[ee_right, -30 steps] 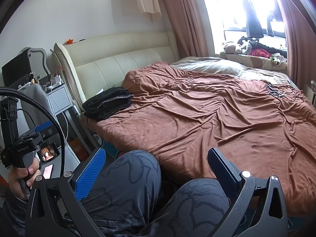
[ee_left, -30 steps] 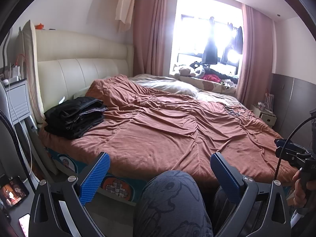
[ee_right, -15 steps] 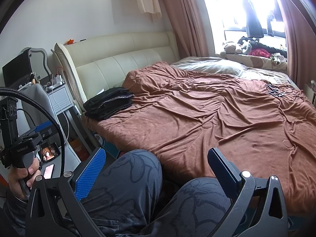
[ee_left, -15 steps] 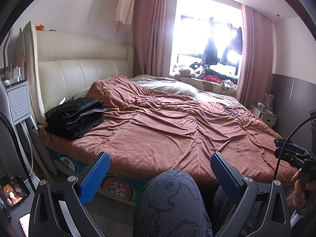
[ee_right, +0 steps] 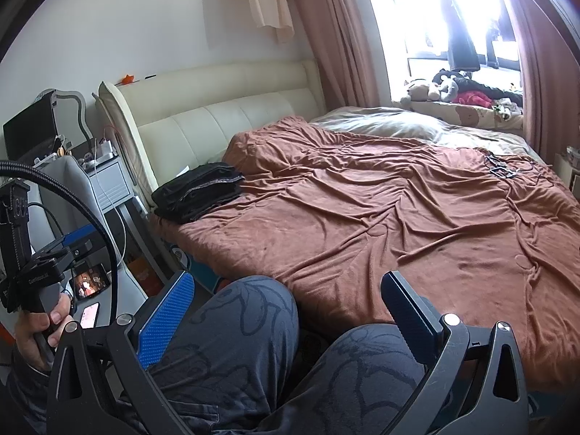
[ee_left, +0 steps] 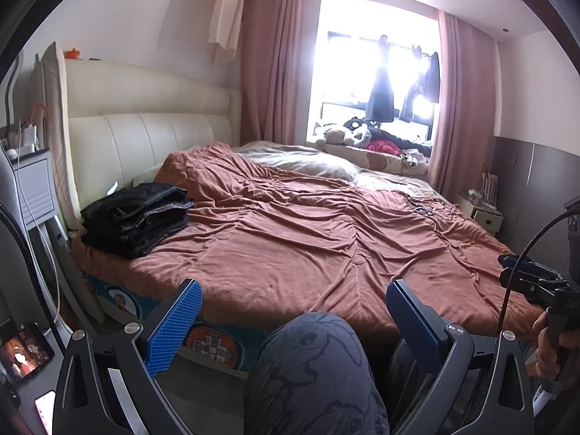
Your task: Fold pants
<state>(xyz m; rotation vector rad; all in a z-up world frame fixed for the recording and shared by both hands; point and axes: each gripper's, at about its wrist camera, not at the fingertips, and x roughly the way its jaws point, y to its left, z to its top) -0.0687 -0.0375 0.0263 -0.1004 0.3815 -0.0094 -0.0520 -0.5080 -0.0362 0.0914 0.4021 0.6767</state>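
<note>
Black pants (ee_left: 136, 217) lie folded in a stack on the near left corner of the brown bedspread (ee_left: 308, 239), by the headboard; they also show in the right wrist view (ee_right: 199, 190). My left gripper (ee_left: 293, 315) is open and empty, held low over the person's knee, well short of the pants. My right gripper (ee_right: 286, 308) is open and empty above the person's lap, also off the bed.
A cream headboard (ee_left: 145, 137) backs the bed. A grey bedside unit (ee_left: 32, 188) with cables stands at left, and a phone (ee_left: 23, 349) glows below. A small nightstand (ee_left: 482, 214) stands at far right. Plush toys (ee_left: 344, 132) sit under the window.
</note>
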